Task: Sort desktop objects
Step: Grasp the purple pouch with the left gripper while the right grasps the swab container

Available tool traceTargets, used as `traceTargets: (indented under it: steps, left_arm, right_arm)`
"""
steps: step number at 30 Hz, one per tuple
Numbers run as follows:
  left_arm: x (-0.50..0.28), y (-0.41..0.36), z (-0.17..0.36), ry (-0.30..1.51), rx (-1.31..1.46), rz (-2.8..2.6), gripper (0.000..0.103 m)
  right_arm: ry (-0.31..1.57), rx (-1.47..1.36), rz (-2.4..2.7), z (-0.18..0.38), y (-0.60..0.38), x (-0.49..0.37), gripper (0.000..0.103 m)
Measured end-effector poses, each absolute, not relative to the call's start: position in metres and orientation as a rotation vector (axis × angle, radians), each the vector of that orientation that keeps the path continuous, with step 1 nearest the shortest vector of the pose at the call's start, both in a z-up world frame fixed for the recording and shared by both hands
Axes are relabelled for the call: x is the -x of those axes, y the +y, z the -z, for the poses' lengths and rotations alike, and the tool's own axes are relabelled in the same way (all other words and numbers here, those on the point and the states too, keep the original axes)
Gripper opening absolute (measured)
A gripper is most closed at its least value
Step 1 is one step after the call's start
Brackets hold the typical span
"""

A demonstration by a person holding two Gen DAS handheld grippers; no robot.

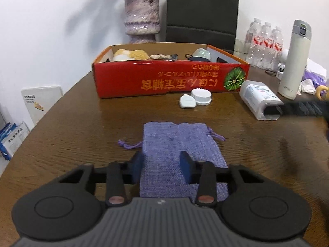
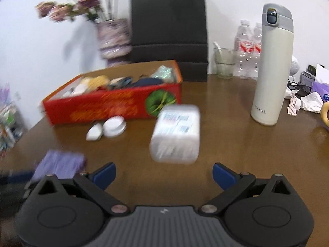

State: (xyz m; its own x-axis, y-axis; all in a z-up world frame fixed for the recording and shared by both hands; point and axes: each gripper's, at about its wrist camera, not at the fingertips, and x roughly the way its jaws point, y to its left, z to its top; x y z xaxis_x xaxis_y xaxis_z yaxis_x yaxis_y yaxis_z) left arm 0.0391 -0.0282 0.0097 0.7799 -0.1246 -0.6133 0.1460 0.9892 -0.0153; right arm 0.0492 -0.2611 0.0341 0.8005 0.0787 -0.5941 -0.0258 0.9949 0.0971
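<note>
Left claw (image 1: pixel 161 164), half-spread, straddles the flat lilac woven drawstring pouch (image 1: pixel 181 144), lengthwise ahead; right claw (image 2: pixel 163 175), wide, probably faces the blurred white plastic box (image 2: pixel 175 133).

A dark brown wooden table (image 1: pixel 72 127) fills the lower part of both views. On it, upper centre, stands a red cardboard box (image 1: pixel 164 80); just below it lie a white round lid (image 1: pixel 201 96) and a small white case (image 1: pixel 187 101), touching. A purple cloth pouch (image 1: pixel 176 150) lies flat at centre, a white plastic bottle (image 1: pixel 259 98) on its side at right, beside an upright cream thermos (image 1: pixel 295 61).
</note>
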Motion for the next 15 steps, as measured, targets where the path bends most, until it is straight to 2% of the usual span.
traceTargets:
  steps: [1,3,4,5,6,7,15]
  left_arm:
    - [-0.039,-0.029,-0.009,0.656,-0.036,0.152,0.021]
    - [-0.037,-0.031,-0.010,0.650,-0.051,0.153,0.006]
    - [-0.037,-0.031,-0.011,0.647,-0.057,0.153,0.006]
    - [-0.036,-0.030,-0.013,0.643,-0.051,0.154,0.005]
    - [-0.035,-0.028,-0.015,0.642,-0.041,0.152,0.005]
    - [-0.034,-0.026,-0.017,0.640,-0.034,0.145,0.005]
    - [-0.020,-0.017,-0.039,0.610,0.036,0.135,0.004]
  right_arm:
    - [0.633,-0.095,-0.041,-0.035,-0.264,-0.061,0.100]
    - [0.631,-0.108,-0.023,-0.034,-0.267,-0.082,0.098]
    - [0.643,-0.107,-0.016,-0.032,-0.266,-0.093,0.093]
    - [0.664,-0.106,-0.012,-0.029,-0.266,-0.104,0.083]
    - [0.681,-0.107,-0.012,-0.027,-0.266,-0.111,0.077]
    - [0.697,-0.113,-0.009,-0.023,-0.265,-0.116,0.065]
    - [0.713,-0.115,-0.064,-0.018,-0.259,-0.098,0.064]
